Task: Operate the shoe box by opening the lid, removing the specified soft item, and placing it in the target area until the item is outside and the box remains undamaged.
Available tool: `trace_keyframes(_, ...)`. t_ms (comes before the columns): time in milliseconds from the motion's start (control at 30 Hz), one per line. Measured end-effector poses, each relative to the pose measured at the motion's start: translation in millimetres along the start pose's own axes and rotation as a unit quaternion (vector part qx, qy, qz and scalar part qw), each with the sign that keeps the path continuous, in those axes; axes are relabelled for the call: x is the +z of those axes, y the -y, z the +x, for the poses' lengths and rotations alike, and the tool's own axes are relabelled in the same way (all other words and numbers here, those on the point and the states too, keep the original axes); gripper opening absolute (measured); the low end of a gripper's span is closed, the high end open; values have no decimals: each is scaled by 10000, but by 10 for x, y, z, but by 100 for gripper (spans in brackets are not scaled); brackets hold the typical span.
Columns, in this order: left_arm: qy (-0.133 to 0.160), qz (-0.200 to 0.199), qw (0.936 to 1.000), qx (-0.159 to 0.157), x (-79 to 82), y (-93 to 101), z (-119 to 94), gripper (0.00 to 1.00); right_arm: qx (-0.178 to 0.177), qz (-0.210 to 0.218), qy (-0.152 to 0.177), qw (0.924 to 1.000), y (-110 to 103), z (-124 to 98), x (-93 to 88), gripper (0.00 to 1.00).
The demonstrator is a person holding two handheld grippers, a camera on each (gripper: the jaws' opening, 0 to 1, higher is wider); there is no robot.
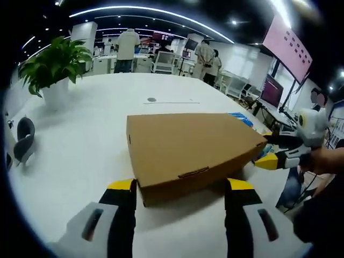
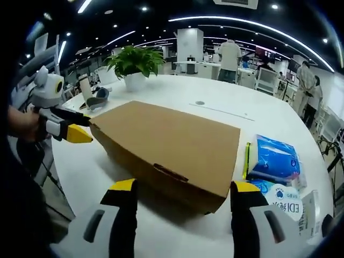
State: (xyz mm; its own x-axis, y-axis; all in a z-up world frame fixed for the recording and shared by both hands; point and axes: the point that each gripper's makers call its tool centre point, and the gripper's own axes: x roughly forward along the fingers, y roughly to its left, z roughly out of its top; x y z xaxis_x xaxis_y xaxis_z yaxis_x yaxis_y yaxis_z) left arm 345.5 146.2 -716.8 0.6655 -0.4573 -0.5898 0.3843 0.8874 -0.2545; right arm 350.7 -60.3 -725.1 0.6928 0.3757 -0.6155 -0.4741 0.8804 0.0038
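A shut brown cardboard shoe box [image 1: 185, 148] lies flat on the white table [image 1: 97, 123], its lid down and its contents hidden. My left gripper [image 1: 181, 185] stands open, its yellow-tipped jaws either side of the box's near end, not touching it. In the right gripper view the box [image 2: 172, 142] lies just ahead of my right gripper [image 2: 184, 186], which is open too. Each gripper shows in the other's view at a box corner: the right gripper [image 1: 269, 150] at the right corner, the left gripper [image 2: 80, 126] at the left corner.
Blue and white tissue packs [image 2: 274, 158] lie on the table beside the box. A potted plant [image 2: 134, 64] and a grey headset [image 2: 97, 99] stand farther off. People stand at desks in the background. The table edge is close below the right gripper.
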Motion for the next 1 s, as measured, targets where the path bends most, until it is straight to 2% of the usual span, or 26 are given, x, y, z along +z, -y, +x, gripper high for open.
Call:
trace_keyframes(133,76,-73,9999,33,10,10,-46,66,120,597,209,9979,-25,-16,33,72)
trace_keyframes(200,378,-10,9985,392,102,-105,-105,61,227,1187,370,9920,-28,-25,76,74)
trace_keyframes(233,403,-11,9983,422,112,-115,-123,60,234,1418,430,9887,-13,-31,93,77)
trace_keyframes(333,501,-416,9974,305,151,-97,-140,64,218,2396,714,9680,85,-39,152,80)
trace_keyframes(400,515,-794,9953,196,140,-87,-120,69,253,2865,780,9546,132,-39,146,81)
trace_keyframes(467,537,-1138,9919,192,122,-110,-105,73,225,3117,897,9457,174,-39,162,82)
trace_keyframes(533,727,-1729,9819,251,144,-171,-100,75,320,3513,935,9310,174,-31,165,82)
trace_keyframes(567,827,-2220,9712,262,144,-222,-99,74,293,3621,959,9267,194,-28,160,82)
trace_keyframes(633,992,-2752,9556,349,144,-319,-94,74,299,3811,1015,9185,209,-17,163,82)
trace_keyframes(667,1064,-3007,9469,413,134,-370,-88,74,281,3868,1022,9161,223,-6,151,83)
trace_keyframes(700,1106,-3331,9354,420,116,-399,-73,74,265,3883,1032,9154,233,2,144,83)
trace_keyframes(767,1153,-3736,9197,350,94,-414,-39,75,218,3966,1055,9117,253,23,129,83)
trace_keyframes(800,1171,-3777,9178,353,89,-423,-25,76,218,4001,1054,9101,253,32,125,83)
trace_keyframes(933,1224,-3733,9194,173,105,-349,60,84,248,4263,1058,8980,254,79,102,83)
trace_keyframes(1000,1155,-3632,9244,135,79,-290,111,87,246,4370,958,8940,257,119,48,81)
